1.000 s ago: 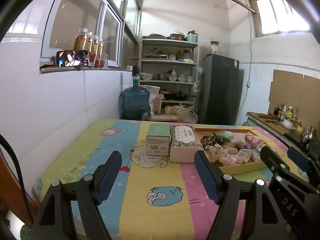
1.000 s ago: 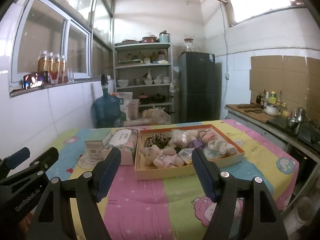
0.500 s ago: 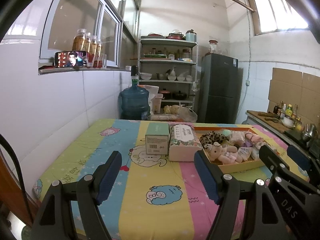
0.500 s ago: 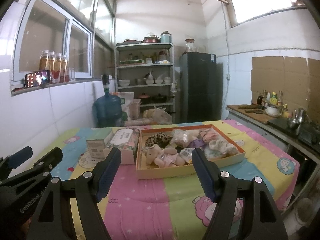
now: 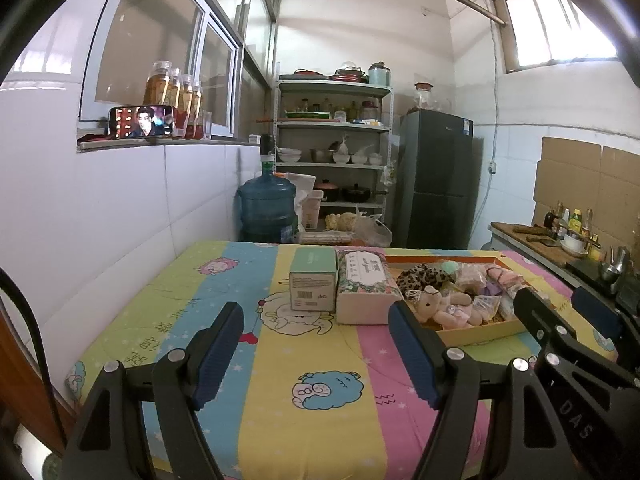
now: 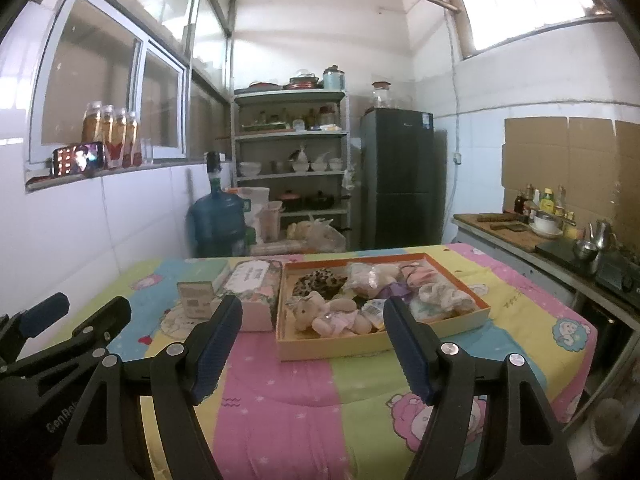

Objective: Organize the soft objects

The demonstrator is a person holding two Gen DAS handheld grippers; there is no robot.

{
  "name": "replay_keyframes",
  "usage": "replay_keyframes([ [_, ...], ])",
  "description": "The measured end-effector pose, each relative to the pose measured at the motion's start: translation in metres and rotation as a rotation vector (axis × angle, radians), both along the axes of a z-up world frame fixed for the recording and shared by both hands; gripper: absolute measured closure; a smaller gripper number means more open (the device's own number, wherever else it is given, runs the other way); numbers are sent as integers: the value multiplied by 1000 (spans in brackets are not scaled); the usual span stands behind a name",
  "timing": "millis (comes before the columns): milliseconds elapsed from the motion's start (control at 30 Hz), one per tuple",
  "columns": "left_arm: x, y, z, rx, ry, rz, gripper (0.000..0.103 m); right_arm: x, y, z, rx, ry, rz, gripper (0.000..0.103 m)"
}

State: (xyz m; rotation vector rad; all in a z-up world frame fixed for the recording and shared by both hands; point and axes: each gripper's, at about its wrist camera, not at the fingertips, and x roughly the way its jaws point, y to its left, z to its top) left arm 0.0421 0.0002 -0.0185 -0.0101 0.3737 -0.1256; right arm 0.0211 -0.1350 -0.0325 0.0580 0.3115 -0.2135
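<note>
Plush toys, among them a pink-dressed bunny (image 6: 326, 317) and a leopard-print piece (image 6: 318, 281), fill an orange tray (image 6: 360, 345) on the striped cartoon tabletop (image 6: 304, 392). A floral tissue box (image 5: 362, 286) touches the tray's left side, a green carton (image 5: 313, 282) just beyond. Left claw (image 5: 316, 350) and right claw (image 6: 312, 344) hover released, empty, above the near tabletop.

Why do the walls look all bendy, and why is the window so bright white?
Left wrist view: the fisheye lens bends the window frame and darkens the corners; the upper window is washed out by daylight. Right wrist view: same bending, its upper window glares white; the toy tray stays fairly sharp between the open right claw.
</note>
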Motion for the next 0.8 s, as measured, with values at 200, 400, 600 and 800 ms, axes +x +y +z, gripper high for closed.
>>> replay_keyframes([
  [200, 0, 0, 0, -1, -1, 1, 29, -1, 1, 1, 0, 0, 0, 28],
  [400, 0, 1, 0, -5, -1, 2, 29, -1, 1, 1, 0, -1, 0, 28],
  [600, 0, 2, -1, -1, 3, -2, 29, -3, 2, 2, -3, -8, -3, 28],
  [800, 0, 2, -2, -2, 3, -1, 29, -3, 4, 3, -3, -9, -2, 28],
])
